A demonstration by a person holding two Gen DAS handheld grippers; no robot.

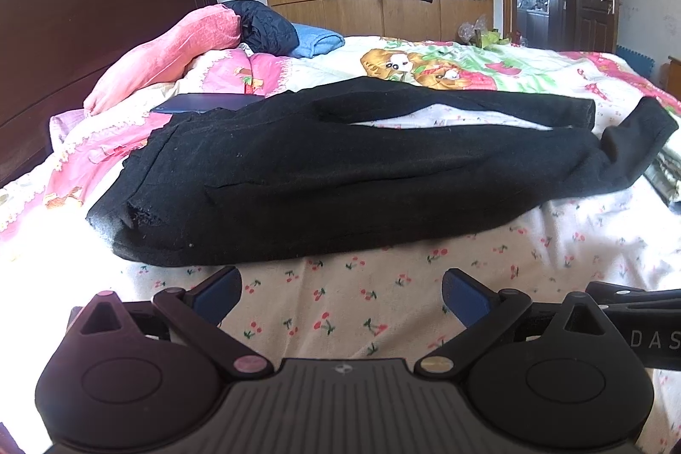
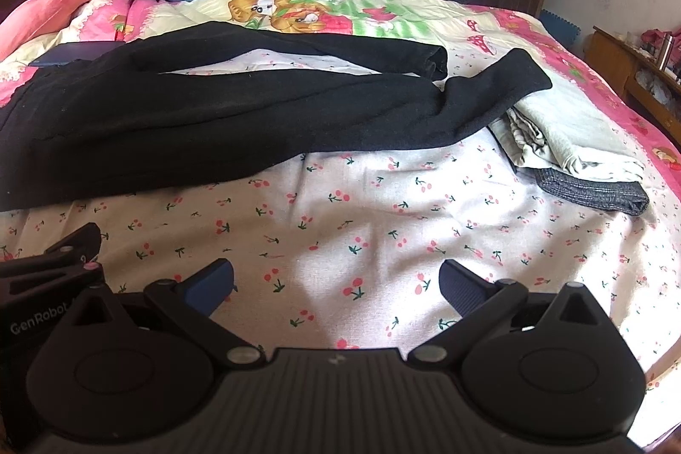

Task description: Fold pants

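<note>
The black pants (image 1: 340,173) lie spread on the cherry-print sheet (image 1: 383,309) of the bed, ahead of both my grippers and not touched by either one. Their long axis runs across my view: the waistband end is to the left of the jaws, the two legs go to the right and open a little from each other, so a strip of sheet shows between them. The far leg ends in an open cuff, and the near leg bends up at its end over a folded pale garment (image 2: 574,143), which sits on a folded grey one (image 2: 596,190).

My left gripper (image 1: 340,294) has its jaws spread wide and holds nothing; the thick waist part is just in front of it. My right gripper (image 2: 336,286) is also spread wide and empty; from it the pants lie ahead and to the left, and the leg ends are ahead, a little to the right. I judge that the left one is nearer to the waistband and the right one better placed for the cuffs.

Beside the waistband, on the far side, lies a flat dark blue object (image 1: 204,103).

I can read "GenRobot" on the other gripper's body in the right wrist view, and "DAS" in the left wrist view.
</note>
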